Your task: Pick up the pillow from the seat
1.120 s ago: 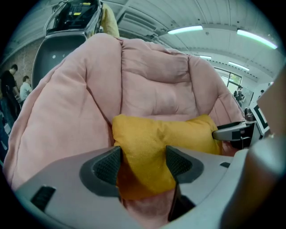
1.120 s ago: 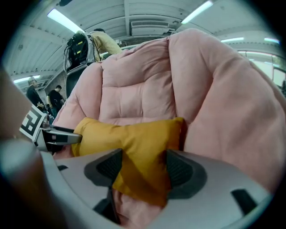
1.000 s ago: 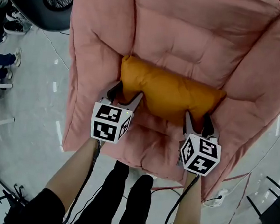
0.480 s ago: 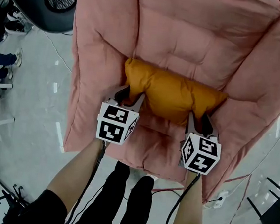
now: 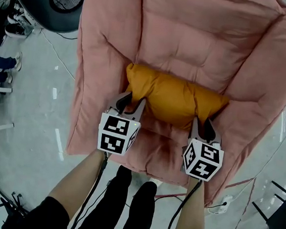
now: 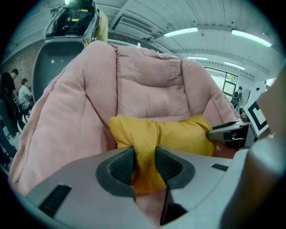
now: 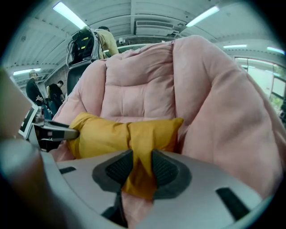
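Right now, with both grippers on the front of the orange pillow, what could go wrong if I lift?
1. The left gripper and right gripper are closing on only a thin fold of the pillow; it might slip out once loaded.
2. The pillow sits wedged against the pink seat cushion; lifting may drag that cushion along.
3. Pink fabric shows just below each pinch, so the fingers could catch it too.
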Motion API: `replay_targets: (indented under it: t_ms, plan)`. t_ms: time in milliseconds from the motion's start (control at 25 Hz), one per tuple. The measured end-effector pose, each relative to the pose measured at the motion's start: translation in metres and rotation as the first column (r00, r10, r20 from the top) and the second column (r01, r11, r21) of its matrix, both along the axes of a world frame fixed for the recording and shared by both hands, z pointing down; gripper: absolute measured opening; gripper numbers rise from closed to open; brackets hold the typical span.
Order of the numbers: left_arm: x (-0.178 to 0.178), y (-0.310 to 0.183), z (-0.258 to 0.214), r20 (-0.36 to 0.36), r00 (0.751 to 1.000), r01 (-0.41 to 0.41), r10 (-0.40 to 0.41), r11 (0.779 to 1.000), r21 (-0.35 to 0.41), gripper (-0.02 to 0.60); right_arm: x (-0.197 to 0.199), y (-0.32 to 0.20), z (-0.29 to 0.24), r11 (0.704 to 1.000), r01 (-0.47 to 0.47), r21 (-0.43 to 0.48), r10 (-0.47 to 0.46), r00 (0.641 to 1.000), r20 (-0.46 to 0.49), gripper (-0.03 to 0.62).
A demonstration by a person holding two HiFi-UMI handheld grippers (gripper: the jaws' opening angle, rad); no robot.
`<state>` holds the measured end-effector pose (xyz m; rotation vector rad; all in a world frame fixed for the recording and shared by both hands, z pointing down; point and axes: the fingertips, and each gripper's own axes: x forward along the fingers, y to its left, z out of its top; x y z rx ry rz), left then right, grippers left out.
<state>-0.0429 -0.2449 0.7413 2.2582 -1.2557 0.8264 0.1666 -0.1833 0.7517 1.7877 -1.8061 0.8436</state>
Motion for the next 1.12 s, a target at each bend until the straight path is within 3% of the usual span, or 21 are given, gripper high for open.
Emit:
replay_targets:
  t_ms: [360,760,1120]
  plan:
    - [-0.006,0.008,-0.046,-0.007,1.0,-0.012,0.012,0.997,0.073,0.141,-0.005,0.012,-0.042,0.998,-0.012,0.057,0.012,1.0,-0.01,0.144]
    - [-0.017,0.017,-0.138,-0.03,1.0,0.003,0.002,0.985,0.175,0.141,-0.016,0.018,-0.134,0.985,0.003,0.172,0.004,0.999,-0.037,0.138]
    - [-0.013,0.031,-0.268,-0.06,0.998,-0.002,0.023,0.941,0.339,0.141,-0.013,0.031,-0.264,0.948,0.0,0.319,0.028,0.996,-0.085,0.135]
